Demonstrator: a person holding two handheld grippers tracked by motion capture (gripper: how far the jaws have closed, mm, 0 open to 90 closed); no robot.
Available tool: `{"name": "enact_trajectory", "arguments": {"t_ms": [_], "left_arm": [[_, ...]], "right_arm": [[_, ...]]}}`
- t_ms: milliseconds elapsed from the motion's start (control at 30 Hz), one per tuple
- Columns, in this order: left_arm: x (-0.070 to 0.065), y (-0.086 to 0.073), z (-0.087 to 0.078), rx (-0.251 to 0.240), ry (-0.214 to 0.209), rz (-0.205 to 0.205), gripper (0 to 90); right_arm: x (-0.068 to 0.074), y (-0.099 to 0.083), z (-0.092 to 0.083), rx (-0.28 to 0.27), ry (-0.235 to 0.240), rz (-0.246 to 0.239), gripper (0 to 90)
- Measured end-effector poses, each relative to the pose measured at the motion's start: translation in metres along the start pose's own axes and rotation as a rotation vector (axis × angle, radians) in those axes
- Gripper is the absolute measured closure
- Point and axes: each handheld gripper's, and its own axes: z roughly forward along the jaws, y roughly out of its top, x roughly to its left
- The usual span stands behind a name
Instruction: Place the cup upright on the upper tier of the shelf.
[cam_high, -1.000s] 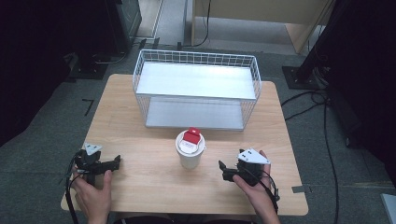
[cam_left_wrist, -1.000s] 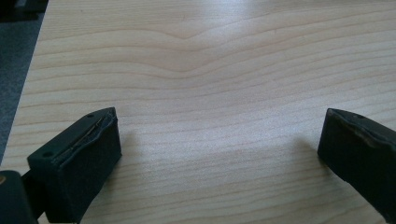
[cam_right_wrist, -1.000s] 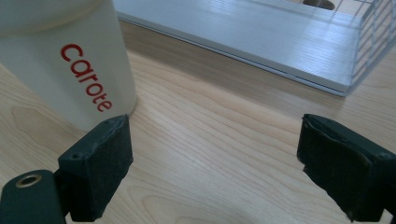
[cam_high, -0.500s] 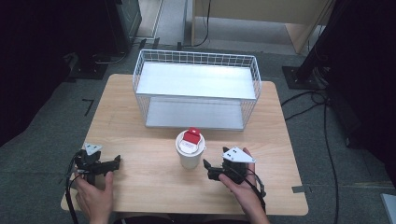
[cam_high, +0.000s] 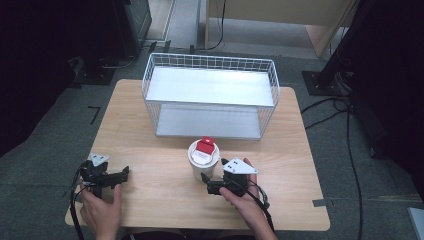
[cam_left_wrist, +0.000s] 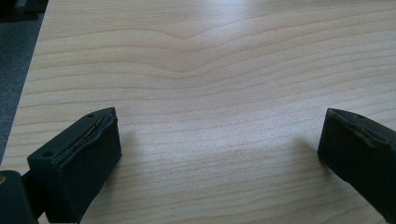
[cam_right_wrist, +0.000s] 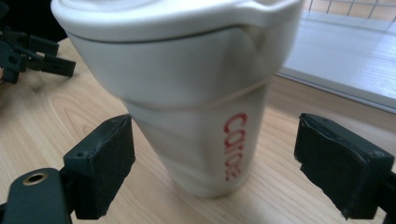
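Cup (cam_high: 203, 159) stands at table (cam_high: 150, 125) centre, at 6 o'clock of the basket (cam_high: 210, 95). Right gripper (cam_high: 206, 184), moved in from 3 o'clock, has just been opening, its spread jaws flanking the cup without touching. Left gripper (cam_high: 125, 172) unmoved, spread.

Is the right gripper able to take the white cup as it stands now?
Probably yes. The right gripper stands open with the white cup upright between its jaws, the pads apart from its wall, and nothing in between on the table.

The left gripper (cam_left_wrist: 219, 154) hangs over the bare wooden table (cam_left_wrist: 210, 70); its black jaws stand wide apart.
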Motion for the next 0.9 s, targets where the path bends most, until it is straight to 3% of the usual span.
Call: {"name": "enact_trajectory", "arguments": {"t_ms": [333,667,900], "left_arm": [[0.0,0.0,0.0,0.001,-0.001,0.001,0.0],[0.0,0.0,0.0,0.0,-0.001,0.0,0.0],[0.0,0.0,0.0,0.0,0.0,0.0,0.0]], "right_arm": [[0.005,0.005,0.016,-0.019,0.019,0.019,11.1],[0.002,0.008,0.03,-0.058,0.059,0.018,5.7],[0.003,0.007,0.036,-0.101,0.058,-0.02,4.9]]}}
